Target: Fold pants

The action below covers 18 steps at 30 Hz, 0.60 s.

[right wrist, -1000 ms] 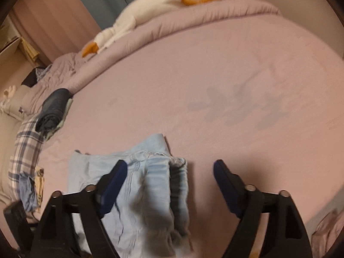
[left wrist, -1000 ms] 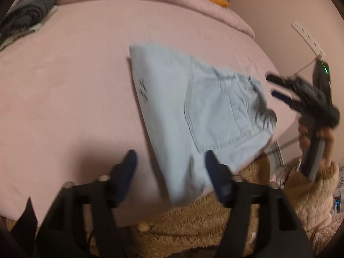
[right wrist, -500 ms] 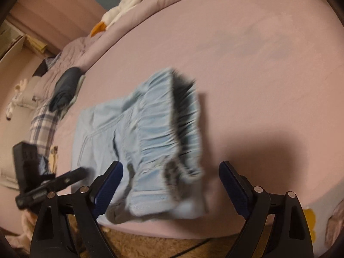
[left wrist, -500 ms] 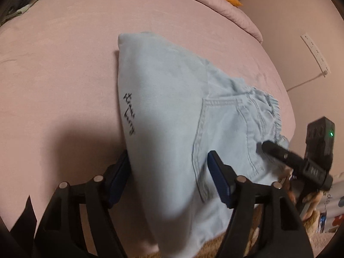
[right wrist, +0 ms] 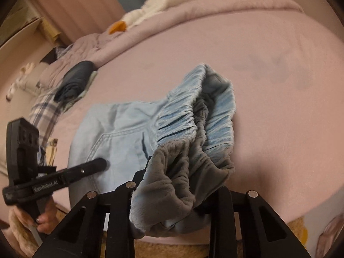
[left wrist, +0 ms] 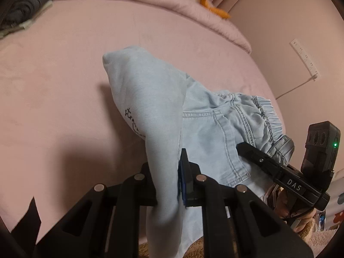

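Denim pants (left wrist: 206, 124) lie folded on the pink bed (left wrist: 64, 75) as we grip them with 2 tools: our left gripper (left wrist: 169, 185) has just clamped on the leg fold, our right gripper (right wrist: 182, 185) on the elastic waistband (right wrist: 200, 129).

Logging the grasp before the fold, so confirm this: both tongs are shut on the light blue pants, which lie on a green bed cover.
One thing is wrong: the bed cover is pink, not green, as the right wrist view shows. The rest stands: the left tongs and right tongs are both shut on the light blue pants.
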Available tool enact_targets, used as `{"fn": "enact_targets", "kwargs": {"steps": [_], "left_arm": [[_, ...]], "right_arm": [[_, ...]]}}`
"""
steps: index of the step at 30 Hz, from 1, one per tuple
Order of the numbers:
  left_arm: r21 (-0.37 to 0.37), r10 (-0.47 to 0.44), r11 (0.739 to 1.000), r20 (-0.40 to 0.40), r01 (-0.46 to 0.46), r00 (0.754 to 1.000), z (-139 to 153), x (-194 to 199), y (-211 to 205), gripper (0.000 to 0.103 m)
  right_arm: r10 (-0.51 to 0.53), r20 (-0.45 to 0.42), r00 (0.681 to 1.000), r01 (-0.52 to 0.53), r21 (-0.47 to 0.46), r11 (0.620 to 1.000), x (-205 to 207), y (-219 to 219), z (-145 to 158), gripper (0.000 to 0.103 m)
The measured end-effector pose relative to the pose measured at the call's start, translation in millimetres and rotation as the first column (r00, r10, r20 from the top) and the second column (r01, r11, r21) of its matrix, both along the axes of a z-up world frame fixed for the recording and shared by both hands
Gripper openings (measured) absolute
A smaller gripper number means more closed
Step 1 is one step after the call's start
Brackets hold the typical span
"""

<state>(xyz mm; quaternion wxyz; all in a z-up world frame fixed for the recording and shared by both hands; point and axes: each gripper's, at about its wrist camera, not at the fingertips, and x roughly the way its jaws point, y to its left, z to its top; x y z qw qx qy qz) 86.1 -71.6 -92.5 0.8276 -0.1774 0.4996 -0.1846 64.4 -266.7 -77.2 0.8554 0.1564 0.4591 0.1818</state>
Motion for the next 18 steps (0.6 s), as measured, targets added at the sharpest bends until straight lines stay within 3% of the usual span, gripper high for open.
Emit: {"fn": "enact_targets", "kwargs": {"steps": [10, 18], "left_arm": [[0.060, 0.055, 0.996, 0.161, -0.066, 0.985, 60, -25, 43, 0.014], [0.111, 0.107, 0.985, 0.208, -0.133, 0.972, 56, -24, 80, 0.015]], "right_arm": [[0.061, 0.132, 0.989, -0.062, 0.001, 0.998, 1, 45, 54, 0.031], [0.109, 0.168, 0.980, -0.102, -0.048, 0.994, 19, 93, 65, 0.031]]}}
